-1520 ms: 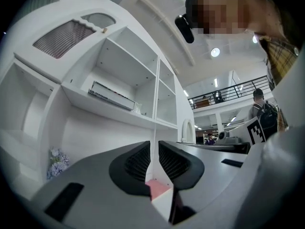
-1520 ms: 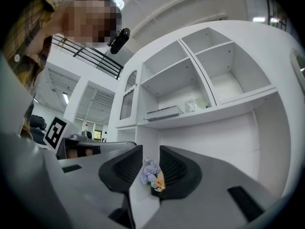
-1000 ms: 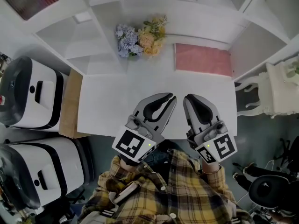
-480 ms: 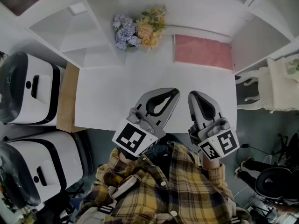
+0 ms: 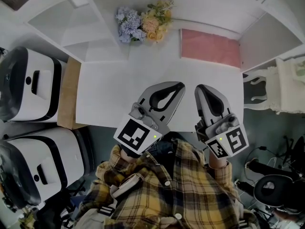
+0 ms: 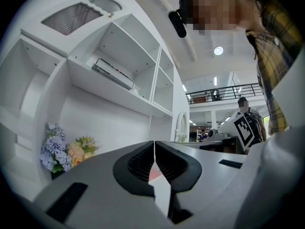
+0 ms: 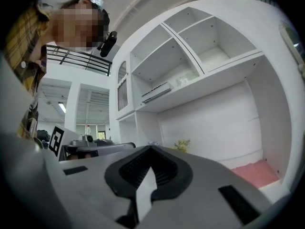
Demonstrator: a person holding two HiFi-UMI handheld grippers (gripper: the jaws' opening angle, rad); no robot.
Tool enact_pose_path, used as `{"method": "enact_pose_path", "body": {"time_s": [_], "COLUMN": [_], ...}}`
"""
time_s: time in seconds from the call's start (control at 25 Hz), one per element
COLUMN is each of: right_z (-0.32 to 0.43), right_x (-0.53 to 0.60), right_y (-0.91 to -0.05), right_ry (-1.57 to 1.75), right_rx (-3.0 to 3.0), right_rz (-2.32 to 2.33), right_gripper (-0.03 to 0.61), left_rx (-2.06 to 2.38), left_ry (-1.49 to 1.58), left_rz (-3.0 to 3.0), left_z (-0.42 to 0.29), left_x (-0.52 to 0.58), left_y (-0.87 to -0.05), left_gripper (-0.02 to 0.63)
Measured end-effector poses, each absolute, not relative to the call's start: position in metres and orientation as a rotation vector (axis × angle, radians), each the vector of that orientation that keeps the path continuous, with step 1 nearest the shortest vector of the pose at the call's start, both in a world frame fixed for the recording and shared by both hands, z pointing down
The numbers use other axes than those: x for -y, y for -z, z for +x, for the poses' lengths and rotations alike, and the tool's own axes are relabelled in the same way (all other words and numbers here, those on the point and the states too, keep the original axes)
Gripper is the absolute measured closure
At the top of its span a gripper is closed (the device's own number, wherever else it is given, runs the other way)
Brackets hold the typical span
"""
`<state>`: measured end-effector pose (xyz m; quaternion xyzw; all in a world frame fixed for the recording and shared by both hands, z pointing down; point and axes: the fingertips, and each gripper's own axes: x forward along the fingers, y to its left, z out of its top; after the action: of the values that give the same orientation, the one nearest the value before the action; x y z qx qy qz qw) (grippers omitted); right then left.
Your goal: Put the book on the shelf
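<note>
A pink book (image 5: 209,47) lies flat at the back right of the white desk (image 5: 109,94), under the white shelf unit (image 5: 57,18). My left gripper (image 5: 180,86) and right gripper (image 5: 202,87) hover side by side over the desk's near edge, well short of the book. Both are shut with nothing between their jaws. In the left gripper view the left gripper (image 6: 154,143) points at the shelf unit's back wall. From the right gripper (image 7: 151,148) the book (image 7: 255,171) shows low at the right, below the open shelf compartments (image 7: 190,56).
A bunch of blue and yellow flowers (image 5: 143,25) stands at the back of the desk, left of the book. Two white-and-black machines (image 5: 28,85) and a wooden panel (image 5: 69,94) flank the desk's left side. A white ornate chair (image 5: 281,87) stands to the right.
The head view has shifted slightly. Both grippers stay over the desk's near edge, and the book has not moved.
</note>
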<state>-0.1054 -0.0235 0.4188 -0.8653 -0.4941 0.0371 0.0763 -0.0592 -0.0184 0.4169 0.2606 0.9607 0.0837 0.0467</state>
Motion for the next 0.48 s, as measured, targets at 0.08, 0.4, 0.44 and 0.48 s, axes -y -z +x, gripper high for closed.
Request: {"method": "enact_pose_path", "body": {"time_s": [0.08, 0.4, 0.44, 0.48], "right_z": [-0.103, -0.094, -0.094, -0.094], "right_x": [0.022, 0.015, 0.015, 0.015], "right_y": [-0.418, -0.413, -0.412, -0.411], "right_ry": [-0.106, -0.094, -0.096, -0.097], "right_rx": [1.471, 1.454, 1.457, 1.457], "right_rz": [-2.607, -2.647, -2.649, -2.650], "right_gripper": [0.560, 0.561, 0.561, 0.561], "left_rx": [-2.931, -2.940, -2.939, -2.939], "left_ry": [-0.248, -0.186, -0.184, -0.181], "left_rz": [0.800, 0.798, 0.799, 0.801], "left_z": [-0.058, -0.057, -0.056, -0.055], "left_x": [0.016, 0.011, 0.011, 0.011], "left_y": [-0.416, -0.409, -0.409, -0.408], "left_gripper": [0.586, 0.586, 0.586, 0.586]}}
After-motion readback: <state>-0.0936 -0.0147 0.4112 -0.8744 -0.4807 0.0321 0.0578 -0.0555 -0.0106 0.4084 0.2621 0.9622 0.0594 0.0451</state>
